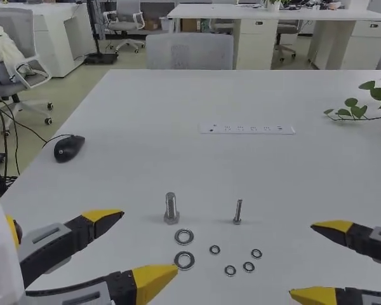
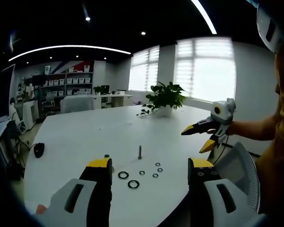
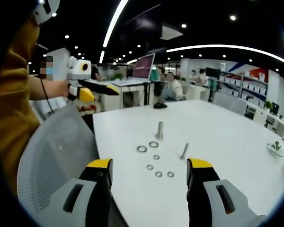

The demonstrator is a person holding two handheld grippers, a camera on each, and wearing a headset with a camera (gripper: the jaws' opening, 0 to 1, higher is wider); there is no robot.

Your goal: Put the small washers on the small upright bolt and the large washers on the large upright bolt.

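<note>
1. The left hand-held gripper (image 1: 145, 243) hovers wide open with nothing between its jaws. It sits on the person's side of the large upright bolt (image 1: 171, 208) and a little to its left.
2. The right hand-held gripper (image 1: 303, 259) is spread just as wide and is also empty. It sits well to the right of the large upright bolt, on the person's side.
3. The 2 large washers (image 1: 184, 237) lie flat on the surface (image 1: 241, 171) just in front of the large upright bolt. 1 is close to the bolt's base and the other (image 1: 184, 260) is a step nearer the person. Neither touches the bolt.
4. The 4 small washers (image 1: 214, 250) lie loose and apart from each other, to the right of the large upright bolt and nearer the person than it.
5. The large upright bolt stands head-down on the surface, and its shank is bare. The small upright bolt (image 1: 238, 211) stands near it on the right, apart from it, and its shank is bare too.
6. Judged from this layout, no part of the task is done, because 0 of the 6 washers are on a bolt. What is left is 2 large washers for the large upright bolt and 4 small washers for the small upright bolt. Both hand-held grippers are free to make the first pick.
</note>
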